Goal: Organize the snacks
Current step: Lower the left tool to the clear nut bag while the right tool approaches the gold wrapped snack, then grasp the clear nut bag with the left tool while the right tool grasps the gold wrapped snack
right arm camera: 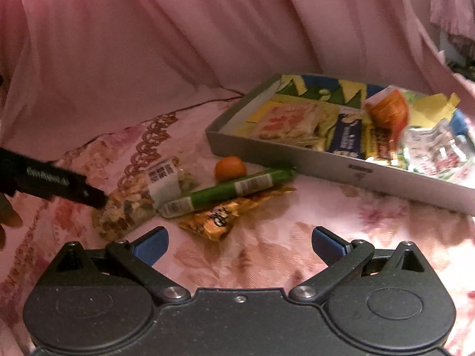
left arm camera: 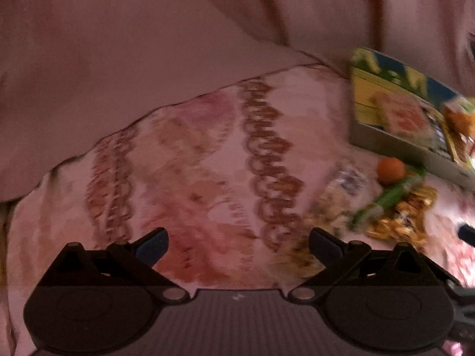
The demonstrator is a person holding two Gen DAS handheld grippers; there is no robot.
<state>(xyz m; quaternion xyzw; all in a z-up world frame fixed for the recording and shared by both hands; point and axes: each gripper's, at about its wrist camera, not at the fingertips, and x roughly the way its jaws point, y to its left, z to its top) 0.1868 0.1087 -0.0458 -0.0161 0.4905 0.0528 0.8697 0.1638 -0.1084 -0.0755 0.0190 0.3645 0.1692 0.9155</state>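
Both hand-held grippers, left (left arm camera: 239,247) and right (right arm camera: 240,246), gape wide, empty.
Grip green stick (right arm camera: 228,191) mid-length, lift clear of orange packet (right arm camera: 228,212), into box (right arm camera: 326,163).

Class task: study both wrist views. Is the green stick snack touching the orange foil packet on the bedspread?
Touching. The right wrist view shows the green stick snack lying across the upper edge of the orange foil packet, overlapping it with no gap between them.

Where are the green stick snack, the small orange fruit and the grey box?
green stick snack (right arm camera: 228,190), right wrist view, middle of its wrapper
small orange fruit (right arm camera: 230,168), right wrist view, centre of its skin
grey box (right arm camera: 326,164), right wrist view, near outer wall
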